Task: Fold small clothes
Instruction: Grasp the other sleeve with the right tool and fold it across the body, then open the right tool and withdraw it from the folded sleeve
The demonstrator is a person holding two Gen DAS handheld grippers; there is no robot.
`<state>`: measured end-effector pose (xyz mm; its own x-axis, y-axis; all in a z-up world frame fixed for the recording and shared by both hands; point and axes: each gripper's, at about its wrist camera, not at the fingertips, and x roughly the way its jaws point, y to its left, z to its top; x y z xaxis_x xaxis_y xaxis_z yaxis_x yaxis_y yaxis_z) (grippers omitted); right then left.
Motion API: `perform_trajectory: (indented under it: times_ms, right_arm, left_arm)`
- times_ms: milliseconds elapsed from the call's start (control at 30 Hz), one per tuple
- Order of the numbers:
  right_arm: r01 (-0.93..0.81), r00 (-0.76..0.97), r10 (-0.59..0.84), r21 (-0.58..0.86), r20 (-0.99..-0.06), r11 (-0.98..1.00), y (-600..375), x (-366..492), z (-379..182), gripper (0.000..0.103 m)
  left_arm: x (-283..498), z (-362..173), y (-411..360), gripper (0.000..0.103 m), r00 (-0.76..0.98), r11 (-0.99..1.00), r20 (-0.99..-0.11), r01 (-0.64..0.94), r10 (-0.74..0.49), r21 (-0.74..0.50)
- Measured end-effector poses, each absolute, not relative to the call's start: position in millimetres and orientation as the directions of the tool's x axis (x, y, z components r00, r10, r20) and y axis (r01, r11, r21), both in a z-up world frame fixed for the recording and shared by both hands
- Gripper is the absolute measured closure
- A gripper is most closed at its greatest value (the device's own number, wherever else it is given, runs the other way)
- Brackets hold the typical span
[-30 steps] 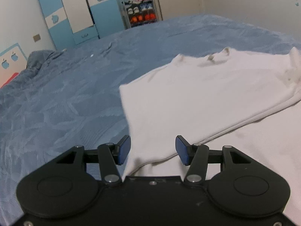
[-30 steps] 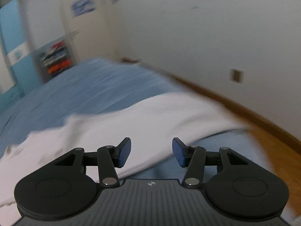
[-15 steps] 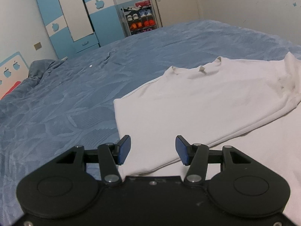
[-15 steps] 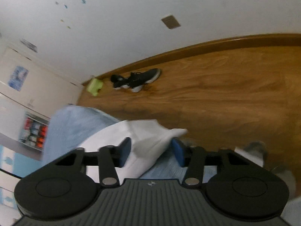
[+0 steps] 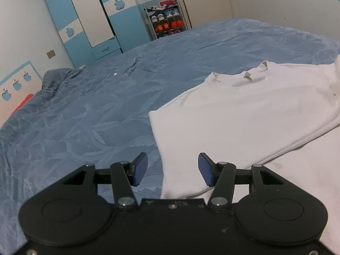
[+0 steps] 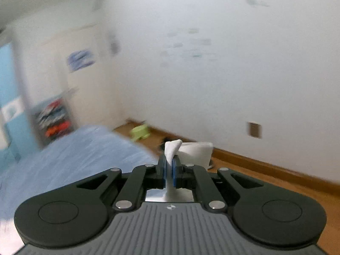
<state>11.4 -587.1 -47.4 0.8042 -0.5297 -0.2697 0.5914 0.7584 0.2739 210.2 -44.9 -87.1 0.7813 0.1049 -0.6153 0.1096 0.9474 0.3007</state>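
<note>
Left gripper (image 5: 172, 169) spread wide, empty, above white shirt (image 5: 244, 114) at 2 o'clock; right gripper (image 6: 169, 171) clamped on white cloth (image 6: 172, 148).

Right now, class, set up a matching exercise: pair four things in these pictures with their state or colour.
Things:
1. left gripper
2. right gripper
3. white shirt
4. bedspread

States:
A. blue
B. shut on white fabric
C. lying spread on the bed
D. open, holding nothing

Pairs: 1-D, 2-B, 3-C, 4-A
</note>
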Motion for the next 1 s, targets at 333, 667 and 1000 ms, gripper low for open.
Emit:
perform_trajectory:
  times_ms: [333,667,1000]
  right_arm:
    - [0.485,0.861,-0.419,0.211,-0.289,0.849,-472,53,-41,0.098]
    - [0.38,0.908,-0.311,0.241,-0.281,0.893,-384,122,-31,0.098]
    - [0.234,0.94,-0.153,0.251,-0.304,0.939,-270,179,-25,0.097]
  left_arm:
    - [213,-100,-2,0.049,0.759,0.965,-0.646,0.103,0.08,0.24]
    - [232,-118,39,0.049,0.722,0.992,-0.692,0.081,0.006,0.093]
    - [239,-127,80,0.049,0.713,0.999,-0.699,0.038,-0.052,-0.035]
